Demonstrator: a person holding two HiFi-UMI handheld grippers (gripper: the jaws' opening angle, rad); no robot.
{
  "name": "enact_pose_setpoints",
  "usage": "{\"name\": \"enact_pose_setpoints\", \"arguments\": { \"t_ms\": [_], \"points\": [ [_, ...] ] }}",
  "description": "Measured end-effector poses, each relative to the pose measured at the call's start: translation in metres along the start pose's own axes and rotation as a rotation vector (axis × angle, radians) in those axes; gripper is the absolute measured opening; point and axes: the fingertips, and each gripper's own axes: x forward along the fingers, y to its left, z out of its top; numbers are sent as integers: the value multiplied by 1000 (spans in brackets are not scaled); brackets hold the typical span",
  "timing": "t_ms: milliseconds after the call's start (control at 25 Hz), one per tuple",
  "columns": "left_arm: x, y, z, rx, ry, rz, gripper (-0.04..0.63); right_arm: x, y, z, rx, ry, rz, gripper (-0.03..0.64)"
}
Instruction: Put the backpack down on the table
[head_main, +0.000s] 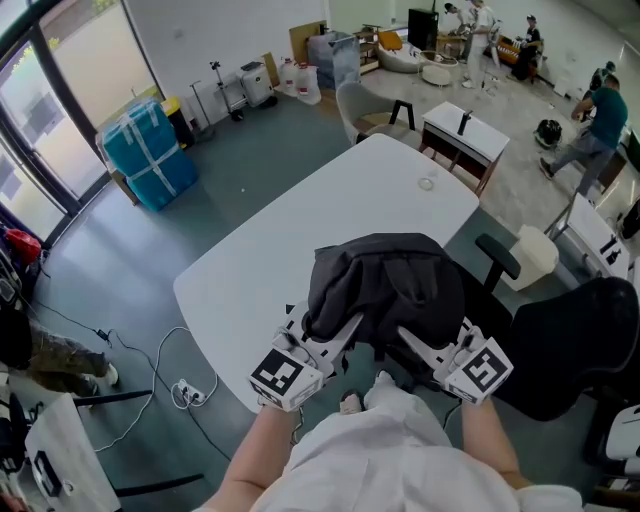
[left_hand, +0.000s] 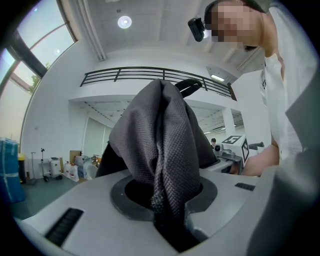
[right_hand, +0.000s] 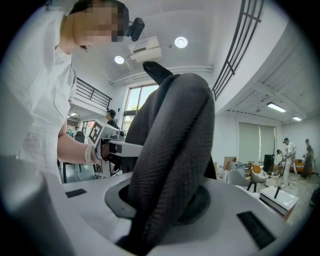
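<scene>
Clearly the carrying step is in hand: the dark grey woven-fabric backpack (head_main: 385, 290) hangs between the two grippers at the near edge of the white round-cornered table (head_main: 290, 250). Part of it is over the tabletop and part is out past the edge toward the person. Whether its underside touches the table cannot be told from the head view, but it looks carried, not yet set down. The left gripper (left_hand: 172, 220) is clenched on a bunched fold of the backpack's cloth, which fills the slot between its jaws and rises in front of the camera. The right gripper (right_hand: 150, 220) is likewise clamped on a thick rolled band of the same fabric, perhaps a strap or a seam; which of the two cannot be made out. In the head view the grippers sit just beside each other under the bag's near side, left (head_main: 335, 338) and right (head_main: 418, 345). Next, I judge, both hands need to go forward together so the whole bag is over bare tabletop, then lower until its base takes the weight. Only then should both jaws let go, or the soft bag may slump off the edge toward the black office chair (head_main: 580, 340).
</scene>
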Motion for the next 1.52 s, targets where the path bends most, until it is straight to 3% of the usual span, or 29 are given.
{"name": "enact_pose_setpoints", "arguments": {
  "t_ms": [920,1200,1520],
  "points": [
    [141,65,5,-27,40,-12,121,16,-151,-12,64,-13,-3,106],
    [176,75,19,-28,28,-29,121,14,-187,-4,57,-29,-15,106],
    [211,103,42,14,-42,-42,121,26,-235,11,-22,-24,-55,107]
  ]
}}
